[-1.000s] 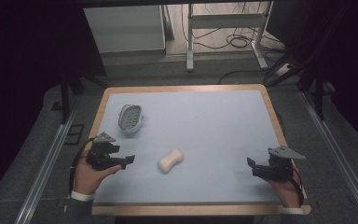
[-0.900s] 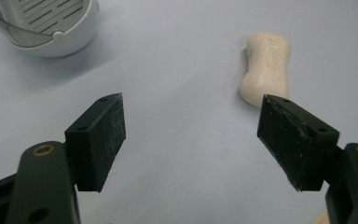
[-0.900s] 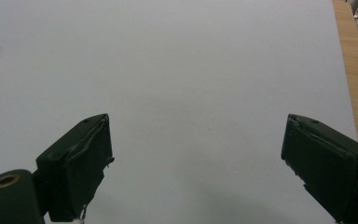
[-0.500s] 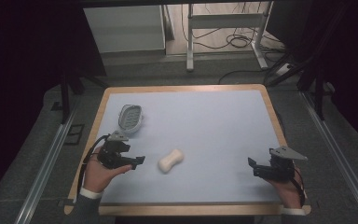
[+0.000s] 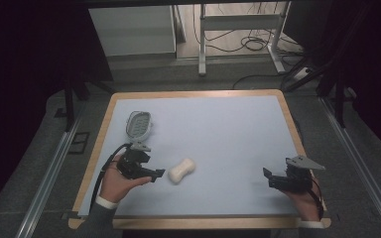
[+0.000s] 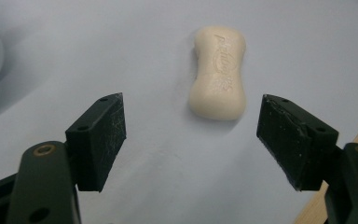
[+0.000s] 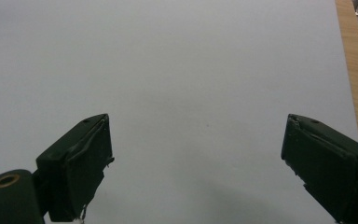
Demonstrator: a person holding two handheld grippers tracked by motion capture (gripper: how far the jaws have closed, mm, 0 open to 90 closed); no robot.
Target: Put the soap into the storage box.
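A cream bar of soap [image 5: 182, 171] with a pinched waist lies on the pale blue table top, left of centre. My left gripper [image 5: 155, 174] is open and points at it from the left, its tips just short of the bar. In the left gripper view the soap [image 6: 218, 72] lies ahead of my left gripper [image 6: 192, 127], between the lines of the wide-apart jaws. A grey oval soap dish [image 5: 138, 124] sits at the far left. My right gripper [image 5: 268, 179] rests near the front right corner, open and empty; my right gripper [image 7: 196, 154] faces bare table.
The table [image 5: 238, 134] has a wooden rim [image 5: 196, 93] around its blue surface. Behind it stand a white cabinet [image 5: 134, 29] and a metal frame [image 5: 238, 29] with cables on the floor. Dark rails run along both sides.
My left gripper has moved right and slightly forward, closing in on the soap. The right gripper has stayed put.
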